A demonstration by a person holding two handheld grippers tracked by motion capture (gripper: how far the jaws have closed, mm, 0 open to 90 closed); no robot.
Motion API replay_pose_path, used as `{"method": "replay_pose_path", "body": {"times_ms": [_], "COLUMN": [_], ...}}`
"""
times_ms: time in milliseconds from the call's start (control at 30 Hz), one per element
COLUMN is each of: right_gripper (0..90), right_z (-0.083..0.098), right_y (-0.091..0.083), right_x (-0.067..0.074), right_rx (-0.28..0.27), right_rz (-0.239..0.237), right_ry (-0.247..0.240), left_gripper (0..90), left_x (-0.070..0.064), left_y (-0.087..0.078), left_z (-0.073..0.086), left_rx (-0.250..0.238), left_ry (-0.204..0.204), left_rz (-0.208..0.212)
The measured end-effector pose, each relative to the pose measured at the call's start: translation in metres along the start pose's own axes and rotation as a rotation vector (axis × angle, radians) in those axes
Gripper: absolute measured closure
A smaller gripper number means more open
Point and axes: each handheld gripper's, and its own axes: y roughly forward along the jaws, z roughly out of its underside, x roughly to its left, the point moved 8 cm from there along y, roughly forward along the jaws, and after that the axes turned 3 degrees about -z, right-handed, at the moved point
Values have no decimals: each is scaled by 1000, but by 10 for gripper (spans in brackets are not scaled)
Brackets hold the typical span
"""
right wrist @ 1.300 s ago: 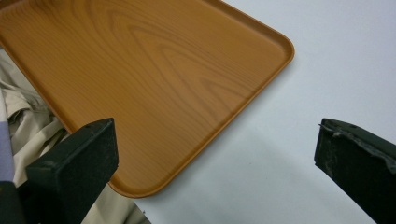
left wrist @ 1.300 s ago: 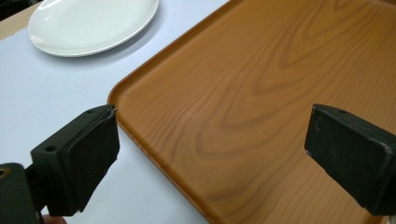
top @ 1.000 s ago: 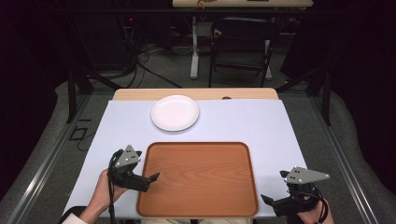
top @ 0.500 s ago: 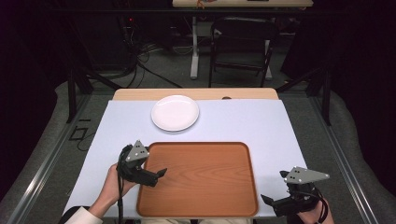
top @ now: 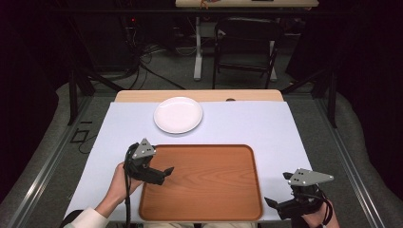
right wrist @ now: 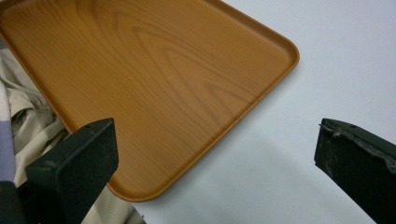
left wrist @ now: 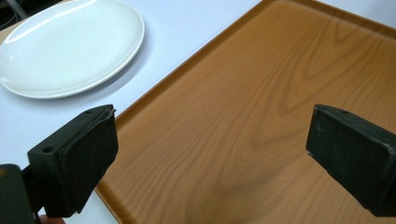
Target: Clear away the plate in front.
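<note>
A wooden tray (top: 204, 185) lies empty at the table's near middle, also seen as a tray (left wrist: 261, 116) in the left gripper view and a tray (right wrist: 154, 79) in the right gripper view. A white plate (top: 178, 114) sits beyond it; the plate (left wrist: 65, 46) shows upper left in the left gripper view. My left gripper (top: 166, 172) hovers open over the tray's left edge, held by a hand. My right gripper (top: 270, 203) stands open off the tray's near right corner, above the white table cover. Nothing lies between either pair of jaws.
A white cover (top: 280, 133) spreads over the table, with a wooden strip (top: 199, 95) at the far edge. Beyond the table stand a chair (top: 244, 42), desk legs and floor cables. Beige cloth (right wrist: 28, 130) shows at the near edge in the right gripper view.
My left gripper has moved right and slightly forward, from beside the tray's left edge to over it. The right gripper has barely moved.
</note>
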Motion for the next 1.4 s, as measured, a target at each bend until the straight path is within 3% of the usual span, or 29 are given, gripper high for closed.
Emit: {"method": "replay_pose_path", "body": {"times_ms": [200, 467, 633, 900, 1167, 1200, 1400], "right_gripper": [0, 0, 0, 0, 0, 0, 0], "right_z": [-3, -10, -11, -10, -10, -10, -8], "right_y": [2, 0, 3, 4, 4, 4, 4], "right_x": [-2, -6, -8, -8, -8, -8, -9], "right_rx": [-16, -100, -92, -73, -67, -67, -63], "right_rz": [-7, 20, 8, 5, 10, 10, 13], "right_ry": [-9, -16, -3, -2, -9, -9, -7], "left_gripper": [21, 20, 14, 7, 2, 2, 2], "left_x": [2, 5, 9, 10, 8, 8, 10], "left_y": [4, 11, 13, 21, 41, 41, 61], "left_z": [-2, -6, -8, -12, -25, -25, -34], "left_rx": [-1, -2, -13, -20, -34, -34, -46], "left_ry": [-23, -49, -83, -184, -295, -295, -421], "left_rz": [4, 3, -3, -1, 41, 41, 91]}}
